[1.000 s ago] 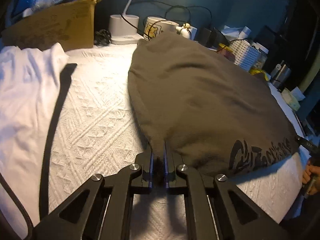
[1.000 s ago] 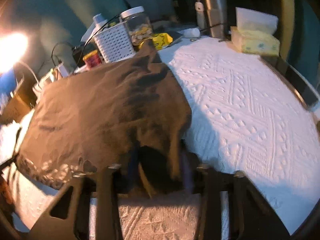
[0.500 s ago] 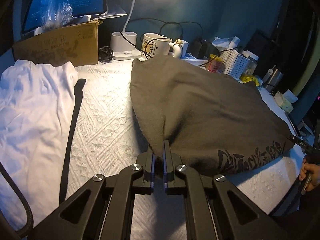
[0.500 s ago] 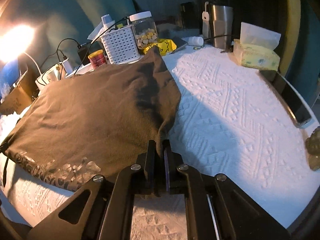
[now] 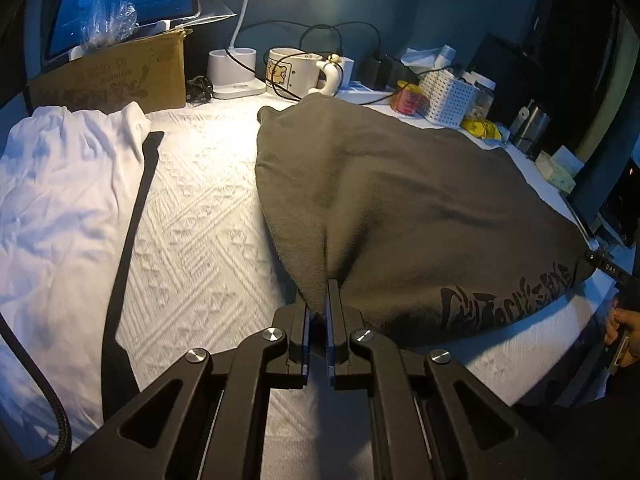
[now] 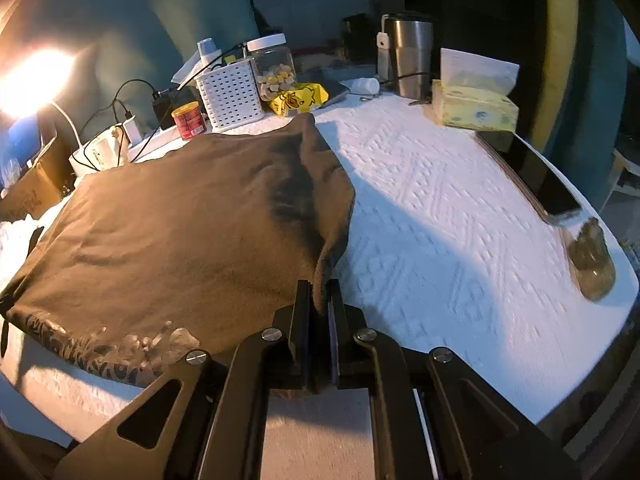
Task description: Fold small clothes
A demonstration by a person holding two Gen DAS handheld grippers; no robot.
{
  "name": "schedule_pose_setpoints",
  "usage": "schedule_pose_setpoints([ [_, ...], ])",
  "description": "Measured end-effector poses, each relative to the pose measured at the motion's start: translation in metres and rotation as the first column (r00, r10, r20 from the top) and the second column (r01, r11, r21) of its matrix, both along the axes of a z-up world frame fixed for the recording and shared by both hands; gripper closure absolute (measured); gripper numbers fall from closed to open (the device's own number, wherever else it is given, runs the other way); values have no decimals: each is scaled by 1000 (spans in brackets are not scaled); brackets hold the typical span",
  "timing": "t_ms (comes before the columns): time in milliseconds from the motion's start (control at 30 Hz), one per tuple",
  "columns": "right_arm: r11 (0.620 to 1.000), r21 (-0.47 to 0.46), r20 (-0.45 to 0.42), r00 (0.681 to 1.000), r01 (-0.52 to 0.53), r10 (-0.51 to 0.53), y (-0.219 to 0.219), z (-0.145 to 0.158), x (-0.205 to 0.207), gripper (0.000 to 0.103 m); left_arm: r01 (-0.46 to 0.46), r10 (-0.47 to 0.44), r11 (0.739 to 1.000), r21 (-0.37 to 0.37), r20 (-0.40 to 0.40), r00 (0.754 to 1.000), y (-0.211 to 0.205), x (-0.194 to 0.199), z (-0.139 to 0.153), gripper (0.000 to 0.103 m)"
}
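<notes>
1. The left gripper [image 5: 318, 300] was clamped on a near corner of the brown garment [image 5: 420, 208], with a pinch of cloth between its two fingers.
2. The right gripper [image 6: 319, 300] was clamped on the other near corner of the same garment [image 6: 180, 232] — the cloth bunched up between its fingers.
3. The garment lay spread on the white textured cover [image 5: 200, 232] of the bench, its near edge carrying dark printed lettering [image 5: 508, 296] that could not be read.
4. A white garment [image 5: 60, 200] lay crumpled to the left, with a dark strap [image 5: 128, 248] just beside it.
5. Containers at the far edge: a white perforated basket [image 6: 230, 94]; its contents were not visible. Beside it stood a clear jar [image 6: 274, 68] with a white lid, holding small yellow and pale pieces.
6. A cream mug [image 5: 294, 72] bore a small cartoon picture; a cable crossed it. What it held could not be told.
7. A cardboard box [image 5: 116, 76] carried dark printing, too blurred to read, and a plastic bag stuck out of its top.
8. A small red tin [image 6: 188, 120], a steel tumbler [image 6: 410, 56], a yellow tissue pack [image 6: 474, 108] with a tissue standing up — and a phone [image 6: 536, 176] at the right edge.
</notes>
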State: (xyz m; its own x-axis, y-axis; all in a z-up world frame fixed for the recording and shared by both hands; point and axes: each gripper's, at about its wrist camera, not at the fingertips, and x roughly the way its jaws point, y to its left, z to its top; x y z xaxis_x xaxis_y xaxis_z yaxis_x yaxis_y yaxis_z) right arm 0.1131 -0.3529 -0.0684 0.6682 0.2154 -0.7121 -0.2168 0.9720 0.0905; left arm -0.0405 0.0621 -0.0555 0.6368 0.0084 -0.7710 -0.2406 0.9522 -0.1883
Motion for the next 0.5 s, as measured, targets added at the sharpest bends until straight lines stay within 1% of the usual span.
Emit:
schedule_pose_setpoints([
  [167, 1000, -7, 6, 1000, 16, -16, -9, -4, -14, 95, 17, -17, 1000, 13, -17, 1000, -10, -3, -2, 99],
  [233, 1000, -3, 4, 1000, 28, -28, -16, -7, -17, 95, 24, -23, 999, 26, -40, 999, -15, -2, -7, 99],
  [300, 998, -3, 3, 998, 58, -58, -26, -11, -20, 99, 29, -25, 998, 54, -66, 997, -20, -1, -13, 99],
  [333, 997, -12, 4, 997, 76, -76, -30, -12, -21, 99, 30, -26, 998, 57, -81, 996, -21, -1, -16, 99],
  [367, 996, -7, 2, 996, 88, -88, -37, -14, -22, 99, 29, -24, 998, 51, -96, 995, -21, -1, -20, 99],
  [433, 995, 41, -28, 996, 87, -86, -46, -20, -22, 99, 24, -18, 999, 49, -119, 993, -21, -2, -26, 98],
  [500, 997, 41, -33, 997, 72, -71, -46, -24, -23, 99, 19, -11, 998, 59, -131, 991, -21, -3, -28, 98],
])
